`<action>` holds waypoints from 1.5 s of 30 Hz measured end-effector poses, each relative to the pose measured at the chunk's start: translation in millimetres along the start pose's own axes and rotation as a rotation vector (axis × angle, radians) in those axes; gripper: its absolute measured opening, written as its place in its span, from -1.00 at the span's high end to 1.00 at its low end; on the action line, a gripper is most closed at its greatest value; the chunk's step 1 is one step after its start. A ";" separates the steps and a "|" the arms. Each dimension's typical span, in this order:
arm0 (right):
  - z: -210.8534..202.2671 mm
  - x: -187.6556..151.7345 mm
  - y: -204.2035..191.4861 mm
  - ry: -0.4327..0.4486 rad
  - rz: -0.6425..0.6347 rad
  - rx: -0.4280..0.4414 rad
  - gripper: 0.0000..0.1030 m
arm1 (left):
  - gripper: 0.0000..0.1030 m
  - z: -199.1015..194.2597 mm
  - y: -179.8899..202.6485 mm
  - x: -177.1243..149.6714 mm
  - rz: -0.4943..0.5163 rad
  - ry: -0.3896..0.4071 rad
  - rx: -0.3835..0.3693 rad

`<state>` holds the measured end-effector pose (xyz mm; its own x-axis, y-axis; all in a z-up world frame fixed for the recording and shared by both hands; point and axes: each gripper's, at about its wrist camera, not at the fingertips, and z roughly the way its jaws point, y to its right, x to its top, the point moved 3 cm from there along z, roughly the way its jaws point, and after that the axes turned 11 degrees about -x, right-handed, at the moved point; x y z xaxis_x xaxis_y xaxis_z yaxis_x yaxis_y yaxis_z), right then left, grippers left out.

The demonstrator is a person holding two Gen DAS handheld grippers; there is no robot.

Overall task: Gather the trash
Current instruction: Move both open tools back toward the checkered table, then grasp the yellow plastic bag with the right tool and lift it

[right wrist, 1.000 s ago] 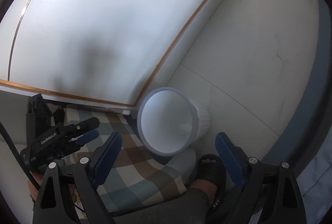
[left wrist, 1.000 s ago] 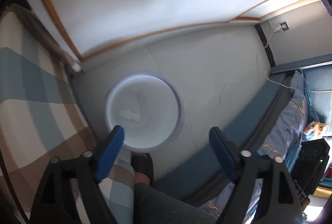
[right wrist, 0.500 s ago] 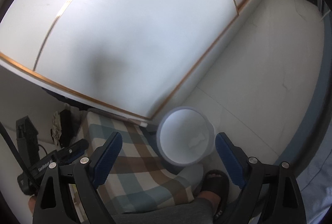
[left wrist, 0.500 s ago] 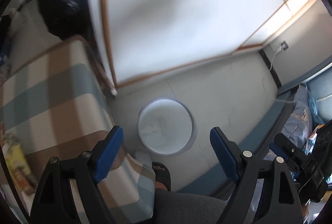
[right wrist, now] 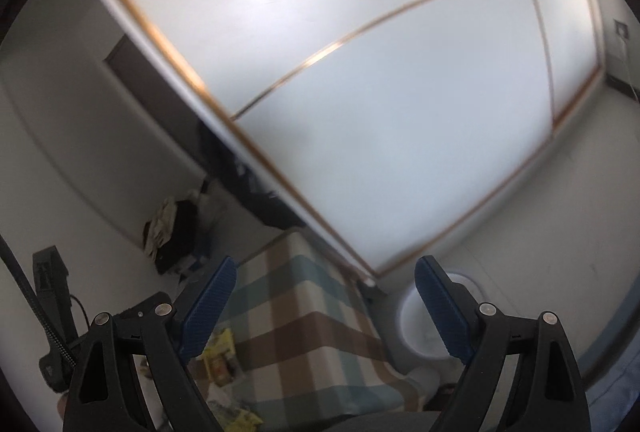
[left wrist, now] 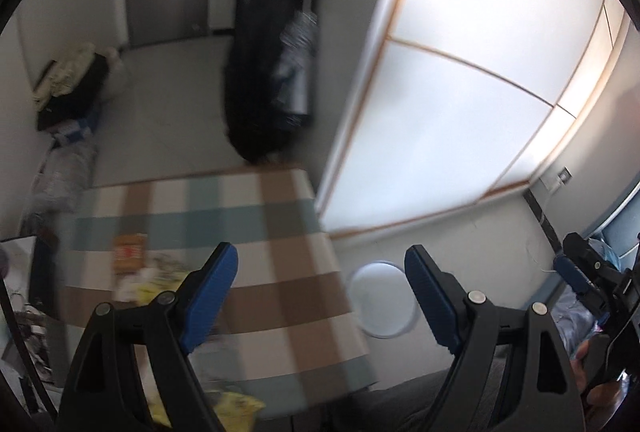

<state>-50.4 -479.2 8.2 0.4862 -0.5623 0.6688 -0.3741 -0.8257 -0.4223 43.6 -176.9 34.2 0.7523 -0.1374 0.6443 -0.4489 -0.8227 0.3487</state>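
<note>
The left gripper (left wrist: 320,292) stands wide apart with nothing between its blue pads; the right gripper (right wrist: 326,306) is likewise spread wide and empty. Both are raised over a worktop (left wrist: 256,232) covered with a checked cloth in beige, brown and teal. The trash lies on the near left part of that worktop: yellow wrappers (left wrist: 160,288) and an orange packet (left wrist: 129,252), blurred in the left wrist view. In the right wrist view the yellow wrappers (right wrist: 220,356) show just beside the left finger. A white round bin (left wrist: 382,300) stands on the floor just beside the right edge of the worktop, its opening facing up. A white panelled wardrobe (right wrist: 380,91) rises behind the worktop and the bin.
</note>
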 end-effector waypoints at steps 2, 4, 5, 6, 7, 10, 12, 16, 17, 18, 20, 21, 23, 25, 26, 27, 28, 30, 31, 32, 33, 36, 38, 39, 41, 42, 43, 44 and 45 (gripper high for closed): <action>-6.3 -7.5 -28.1 0.008 -0.045 0.038 -0.78 | -0.61 -16.2 -6.8 0.7 -0.011 0.039 0.023; -10.7 -14.4 -52.4 0.011 -0.089 0.077 -0.78 | -0.61 -39.1 -20.9 -0.9 -0.012 0.086 0.047; -13.6 -19.4 -69.3 0.016 -0.125 0.100 -0.78 | -0.61 -45.9 -22.2 -2.0 -0.008 0.104 0.061; -15.7 -22.6 -75.7 0.019 -0.145 0.110 -0.78 | -0.61 -56.3 -27.5 -4.4 0.003 0.134 0.091; -18.6 -25.8 -87.3 0.025 -0.176 0.121 -0.78 | -0.61 -62.1 -30.4 -6.3 0.013 0.155 0.109; -22.1 -39.9 -119.4 0.032 -0.254 0.155 -0.78 | -0.61 -82.0 -47.1 -14.3 -0.003 0.188 0.127; -22.0 -49.4 -137.7 0.024 -0.295 0.181 -0.77 | -0.62 -88.8 -58.9 -19.0 -0.027 0.202 0.124; -22.9 -71.5 -168.1 0.030 -0.388 0.211 -0.77 | -0.62 -99.2 -78.7 -29.7 -0.052 0.223 0.137; -21.8 -79.8 -176.5 0.029 -0.416 0.217 -0.77 | -0.62 -102.4 -82.8 -33.0 -0.055 0.231 0.150; -22.2 -84.4 -180.6 0.023 -0.428 0.218 -0.77 | -0.62 -106.9 -85.8 -37.2 -0.052 0.248 0.162; -18.2 -97.8 -193.6 -0.007 -0.459 0.241 -0.77 | -0.62 -115.8 -89.3 -43.3 -0.041 0.270 0.153; -18.3 -101.0 -193.5 -0.013 -0.468 0.247 -0.77 | -0.62 -117.4 -93.3 -46.7 -0.045 0.283 0.156; -17.3 -111.7 -203.3 -0.010 -0.500 0.258 -0.77 | -0.62 -124.6 -100.0 -51.8 -0.054 0.297 0.146; -19.4 -120.3 -210.6 0.001 -0.526 0.269 -0.77 | -0.62 -124.5 -109.8 -56.3 -0.074 0.301 0.144; -21.5 -125.2 -213.4 0.006 -0.539 0.278 -0.77 | -0.62 -123.5 -114.6 -58.7 -0.079 0.298 0.135; -20.1 -128.3 -215.6 0.009 -0.548 0.282 -0.77 | -0.62 -121.6 -120.6 -61.3 -0.087 0.290 0.132; -19.4 -133.3 -218.7 0.011 -0.562 0.283 -0.77 | -0.62 -120.3 -125.6 -63.4 -0.096 0.285 0.134; -14.4 -143.6 -223.3 0.001 -0.590 0.279 -0.77 | -0.62 -115.7 -137.5 -67.5 -0.118 0.276 0.127; -9.6 -150.8 -225.1 -0.012 -0.603 0.272 -0.77 | -0.62 -114.0 -142.5 -69.4 -0.130 0.270 0.128; -7.8 -155.5 -226.5 -0.022 -0.609 0.266 -0.77 | -0.62 -111.9 -148.3 -71.9 -0.143 0.264 0.127; -3.5 -160.0 -227.4 -0.034 -0.616 0.261 -0.76 | -0.62 -109.1 -154.4 -74.3 -0.154 0.258 0.124; 9.8 -181.5 -229.5 -0.077 -0.663 0.233 -0.75 | -0.62 -100.5 -168.8 -83.1 -0.187 0.231 0.123; 21.2 -197.7 -231.5 -0.127 -0.722 0.200 -0.75 | -0.62 -94.7 -175.8 -88.2 -0.207 0.222 0.111; 28.3 -205.9 -231.3 -0.151 -0.751 0.175 -0.75 | -0.62 -91.8 -180.4 -92.2 -0.219 0.216 0.111; 44.3 -227.5 -230.3 -0.225 -0.815 0.136 -0.75 | -0.62 -88.0 -188.3 -99.4 -0.241 0.202 0.100; 51.3 -238.7 -229.3 -0.262 -0.842 0.127 -0.75 | -0.62 -86.8 -191.5 -101.6 -0.249 0.195 0.102; 56.5 -249.0 -228.1 -0.291 -0.866 0.124 -0.75 | -0.62 -86.4 -193.8 -102.2 -0.253 0.190 0.101; 59.6 -255.6 -226.8 -0.309 -0.881 0.122 -0.75 | -0.62 -86.4 -197.4 -104.0 -0.264 0.186 0.098; 65.4 -266.4 -225.7 -0.338 -0.911 0.114 -0.75 | -0.62 -86.8 -200.4 -104.6 -0.272 0.185 0.096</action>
<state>-43.9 -146.0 -114.7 0.7589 0.3242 0.5648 0.3266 -0.9398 0.1006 13.0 50.2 -44.0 0.7340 0.1898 0.6521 -0.1897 -0.8647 0.4651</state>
